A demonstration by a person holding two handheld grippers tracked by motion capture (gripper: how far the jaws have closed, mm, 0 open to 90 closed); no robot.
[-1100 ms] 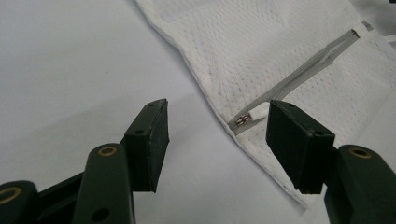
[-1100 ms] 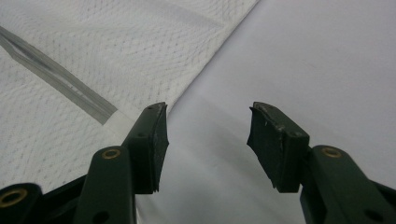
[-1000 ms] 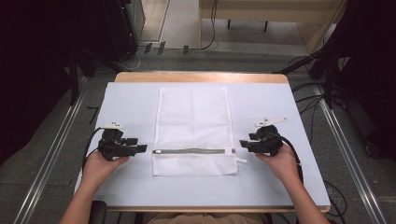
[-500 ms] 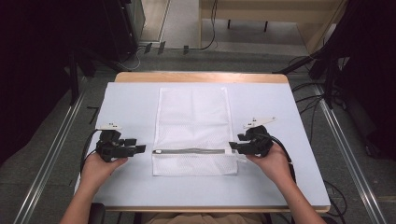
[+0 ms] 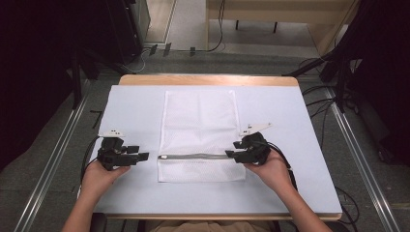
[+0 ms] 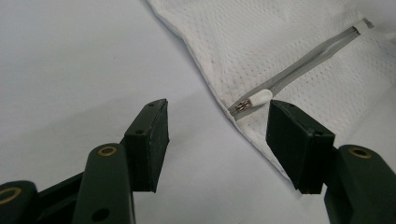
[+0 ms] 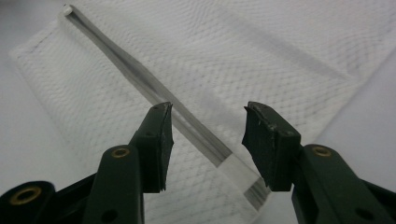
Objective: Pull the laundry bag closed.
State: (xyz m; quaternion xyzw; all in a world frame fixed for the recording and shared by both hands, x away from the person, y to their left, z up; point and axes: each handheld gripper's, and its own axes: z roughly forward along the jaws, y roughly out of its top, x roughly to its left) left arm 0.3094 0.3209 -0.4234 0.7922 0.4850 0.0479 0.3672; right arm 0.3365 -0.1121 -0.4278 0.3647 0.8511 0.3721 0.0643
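White mesh bag flat; left gripper, right gripper jaws wide, empty.

We lose the bag past the top and 3 o'clock edges of the left gripper view. In the right gripper view the zip near 5 o'clock runs behind a jaw, its end blurred. From the high view, the pull is too small to make out.
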